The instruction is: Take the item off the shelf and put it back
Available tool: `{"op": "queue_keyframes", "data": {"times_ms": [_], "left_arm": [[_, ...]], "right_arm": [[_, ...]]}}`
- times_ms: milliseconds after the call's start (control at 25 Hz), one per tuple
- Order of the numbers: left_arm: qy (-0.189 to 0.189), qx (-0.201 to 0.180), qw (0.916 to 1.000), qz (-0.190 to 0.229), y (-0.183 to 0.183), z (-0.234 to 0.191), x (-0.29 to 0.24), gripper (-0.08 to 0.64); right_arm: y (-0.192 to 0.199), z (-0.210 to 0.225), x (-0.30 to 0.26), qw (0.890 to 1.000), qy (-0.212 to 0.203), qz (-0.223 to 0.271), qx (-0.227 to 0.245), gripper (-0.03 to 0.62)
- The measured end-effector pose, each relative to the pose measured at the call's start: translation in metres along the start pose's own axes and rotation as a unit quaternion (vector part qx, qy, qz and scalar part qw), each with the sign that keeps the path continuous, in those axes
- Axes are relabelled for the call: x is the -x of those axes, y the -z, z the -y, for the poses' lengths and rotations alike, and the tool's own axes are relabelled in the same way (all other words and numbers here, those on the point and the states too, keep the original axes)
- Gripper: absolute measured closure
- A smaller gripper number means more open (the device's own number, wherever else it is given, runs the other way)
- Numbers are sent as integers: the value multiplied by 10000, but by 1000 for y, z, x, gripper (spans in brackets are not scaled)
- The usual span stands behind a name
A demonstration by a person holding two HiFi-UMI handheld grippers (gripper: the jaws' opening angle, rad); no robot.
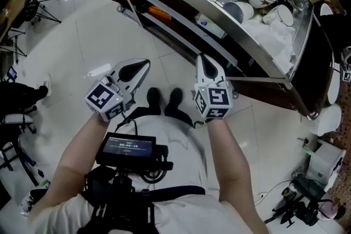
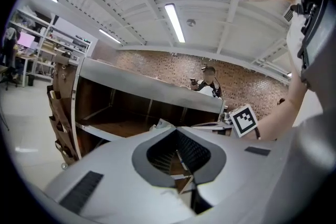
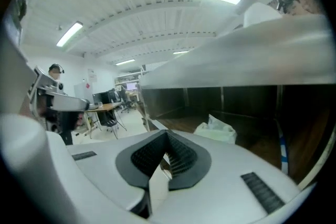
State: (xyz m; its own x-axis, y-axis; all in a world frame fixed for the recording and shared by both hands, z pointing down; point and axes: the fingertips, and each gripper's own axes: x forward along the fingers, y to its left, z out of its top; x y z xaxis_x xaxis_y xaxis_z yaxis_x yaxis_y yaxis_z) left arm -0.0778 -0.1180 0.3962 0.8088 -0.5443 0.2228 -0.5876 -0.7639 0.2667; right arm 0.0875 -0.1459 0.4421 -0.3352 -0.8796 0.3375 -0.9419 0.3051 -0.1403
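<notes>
The tall shelf unit of dark brown wood with pale metal edging (image 1: 258,55) (image 2: 152,89) (image 3: 236,68) stands upright on the light tiled floor, its open side showing several boards. On one inner board lies a crumpled white plastic bag (image 3: 215,129) — slumped, resting on the wood, close to the front edge. White mugs sit on the unit's top level.
</notes>
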Motion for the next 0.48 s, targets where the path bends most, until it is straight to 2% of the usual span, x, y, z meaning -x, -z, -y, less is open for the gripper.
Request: {"op": "queue_keyframes", "data": {"times_ms": [160, 280, 480], "left_arm": [[122, -12, 9999, -22, -19, 8, 6, 554], [338, -186, 9992, 92, -37, 15, 6, 554], [603, -316, 9974, 223, -58, 26, 4, 554]], "right_arm": [[-39, -44, 24, 9975, -684, 198, -11, 591], [-73, -65, 40, 9926, -1123, 463, -36, 591], [-120, -80, 63, 9878, -1199, 994, -30, 591]]}}
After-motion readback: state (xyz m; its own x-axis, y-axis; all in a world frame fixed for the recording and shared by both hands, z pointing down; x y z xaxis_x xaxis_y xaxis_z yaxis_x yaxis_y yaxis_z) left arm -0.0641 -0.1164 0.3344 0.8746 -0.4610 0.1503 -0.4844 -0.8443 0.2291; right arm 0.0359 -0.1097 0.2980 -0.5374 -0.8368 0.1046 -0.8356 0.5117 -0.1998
